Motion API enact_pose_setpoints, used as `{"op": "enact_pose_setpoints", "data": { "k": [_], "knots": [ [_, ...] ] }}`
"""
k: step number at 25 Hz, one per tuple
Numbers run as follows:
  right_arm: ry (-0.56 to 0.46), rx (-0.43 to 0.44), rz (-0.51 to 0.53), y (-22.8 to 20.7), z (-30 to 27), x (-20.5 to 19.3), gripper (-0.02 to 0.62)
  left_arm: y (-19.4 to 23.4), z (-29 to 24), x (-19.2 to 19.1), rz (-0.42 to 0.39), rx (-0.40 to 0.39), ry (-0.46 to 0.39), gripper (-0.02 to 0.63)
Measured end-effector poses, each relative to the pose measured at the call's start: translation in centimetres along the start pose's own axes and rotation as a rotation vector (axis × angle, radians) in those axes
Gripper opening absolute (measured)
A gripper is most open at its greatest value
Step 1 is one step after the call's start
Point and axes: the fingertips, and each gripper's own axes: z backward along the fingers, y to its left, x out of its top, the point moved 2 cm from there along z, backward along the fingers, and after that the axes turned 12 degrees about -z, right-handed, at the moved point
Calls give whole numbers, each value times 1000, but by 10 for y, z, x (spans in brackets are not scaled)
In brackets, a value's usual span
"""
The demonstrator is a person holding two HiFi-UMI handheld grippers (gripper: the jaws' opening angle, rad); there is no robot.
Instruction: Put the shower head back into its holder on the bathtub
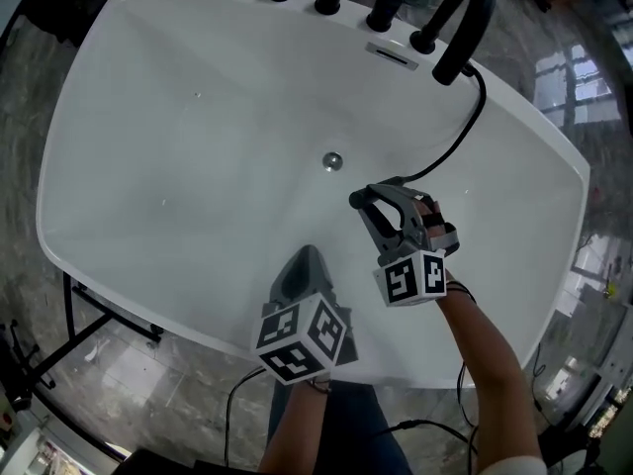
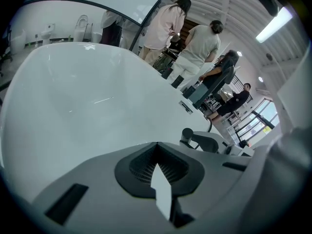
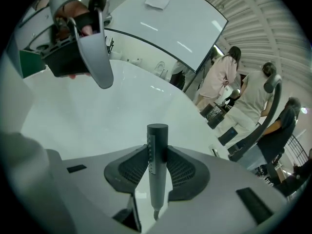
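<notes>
We hold the shower head (image 3: 157, 169) clamped between our right gripper's (image 1: 369, 206) fingers, over the white bathtub (image 1: 188, 156). Our left gripper's (image 2: 157, 149) fingers are closed together with nothing between them.

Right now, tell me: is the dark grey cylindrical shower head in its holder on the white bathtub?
No, the right gripper clamps the shower head above the bathtub.

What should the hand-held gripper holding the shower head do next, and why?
Probably carry it toward the far rim of the bathtub. The right hand-held gripper is clamped on the shower head over the tub's middle, and the hose runs to the black fittings there; which one takes it I cannot tell.
</notes>
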Motion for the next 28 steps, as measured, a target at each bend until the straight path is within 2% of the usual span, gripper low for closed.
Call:
{"op": "enact_pose_setpoints", "data": {
  "k": [11, 22, 28],
  "knots": [
    [-144, -133, -114, -41, 101, 56, 124, -34, 30, 7, -21, -11, -20, 3],
    [-224, -253, -135, -80, 188, 93, 124, -65, 50, 6, -38, -40, -26, 3],
    [-288, -364, -238, -109, 239, 111, 124, -82, 62, 13, -53, -64, -42, 3]
  ]
}}
